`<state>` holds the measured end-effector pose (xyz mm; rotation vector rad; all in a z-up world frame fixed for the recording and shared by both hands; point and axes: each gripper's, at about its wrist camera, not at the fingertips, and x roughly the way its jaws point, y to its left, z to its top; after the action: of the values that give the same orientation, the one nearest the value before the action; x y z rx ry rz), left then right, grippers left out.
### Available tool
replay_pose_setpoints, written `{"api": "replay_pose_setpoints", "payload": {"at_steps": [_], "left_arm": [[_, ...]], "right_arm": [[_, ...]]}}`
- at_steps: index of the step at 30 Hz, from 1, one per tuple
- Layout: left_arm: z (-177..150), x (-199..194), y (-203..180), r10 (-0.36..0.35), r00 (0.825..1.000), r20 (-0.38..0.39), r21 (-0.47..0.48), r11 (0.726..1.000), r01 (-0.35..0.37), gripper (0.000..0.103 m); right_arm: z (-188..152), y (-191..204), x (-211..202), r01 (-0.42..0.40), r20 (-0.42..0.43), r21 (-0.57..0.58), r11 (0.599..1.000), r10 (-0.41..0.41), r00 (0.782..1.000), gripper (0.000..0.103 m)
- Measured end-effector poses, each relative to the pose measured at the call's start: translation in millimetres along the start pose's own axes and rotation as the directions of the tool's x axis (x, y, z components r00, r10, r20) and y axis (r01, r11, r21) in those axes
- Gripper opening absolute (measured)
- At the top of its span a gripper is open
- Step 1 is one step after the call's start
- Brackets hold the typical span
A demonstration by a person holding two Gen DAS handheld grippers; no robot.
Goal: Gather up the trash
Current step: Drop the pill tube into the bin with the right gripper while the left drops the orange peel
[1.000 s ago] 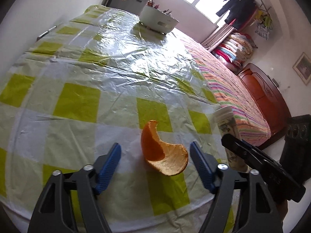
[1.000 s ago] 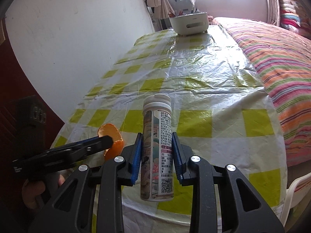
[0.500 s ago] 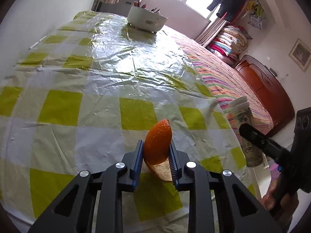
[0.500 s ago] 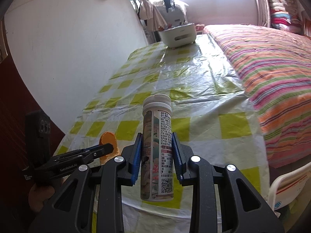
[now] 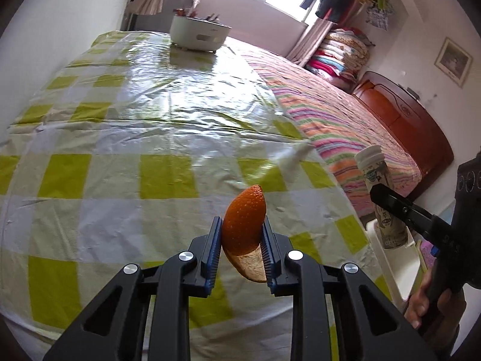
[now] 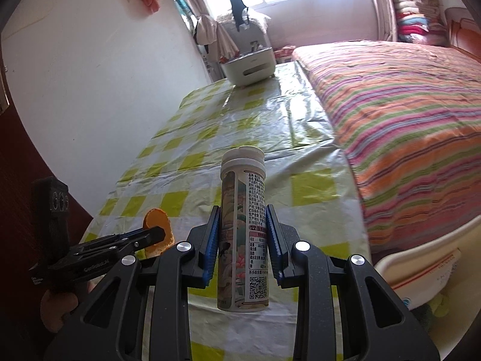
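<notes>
My left gripper (image 5: 239, 249) is shut on a curved piece of orange peel (image 5: 244, 225) and holds it above the near end of the table (image 5: 120, 138), which has a green-and-white checked cloth. The peel also shows in the right wrist view (image 6: 156, 228). My right gripper (image 6: 243, 240) is shut on an upright white printed tube with a cap (image 6: 243, 228), held above the table's near right corner. The tube also shows in the left wrist view (image 5: 381, 198).
A white bowl-shaped container (image 5: 197, 33) with items in it stands at the table's far end. A bed with a striped cover (image 6: 405, 120) runs along the table's right side. A white plastic chair (image 6: 427, 255) stands at the near right. A wall borders the left.
My left gripper closed on the orange peel and lifted it off the table. Both grippers rose and drew back toward the table's near edge, the right one still holding the tube.
</notes>
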<state>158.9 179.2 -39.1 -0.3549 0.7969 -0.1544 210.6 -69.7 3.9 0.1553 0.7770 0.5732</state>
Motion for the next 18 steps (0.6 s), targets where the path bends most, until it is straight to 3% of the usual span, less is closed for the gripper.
{"api": "replay_pose_setpoints", "payload": {"at_steps": [18], "left_arm": [[-13.5, 15.4, -85.9, -0.056, 0.998, -0.04, 0.137, 0.989, 0.061, 0.024]], "right_arm": [[-20.1, -75.3, -52.2, 0.107, 0.059, 0.121, 0.987, -0.115, 0.992, 0.028]]}}
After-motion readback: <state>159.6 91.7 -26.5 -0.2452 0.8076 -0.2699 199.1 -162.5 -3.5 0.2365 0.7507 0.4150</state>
